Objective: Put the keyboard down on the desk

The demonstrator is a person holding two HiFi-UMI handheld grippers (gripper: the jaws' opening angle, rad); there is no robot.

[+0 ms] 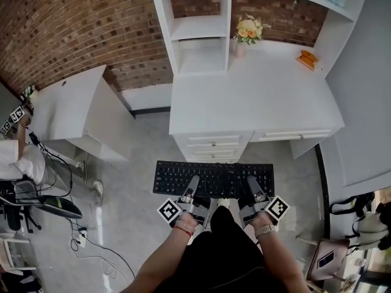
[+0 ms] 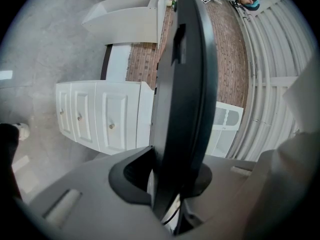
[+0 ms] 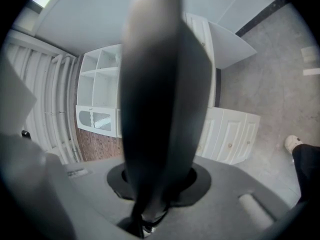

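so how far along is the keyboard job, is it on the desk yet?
Not yet. Done: the keyboard is off the ground, with the left gripper and right gripper each clamped on its near edge. In hand: it hangs level over the floor, short of the desk. Left: carry it over the desktop, set it down, release.

Grey left gripper [image 1: 192,183] and right gripper [image 1: 251,183] bear black-and-white marker cubes [image 1: 168,211]; red bracelet [image 1: 182,229].
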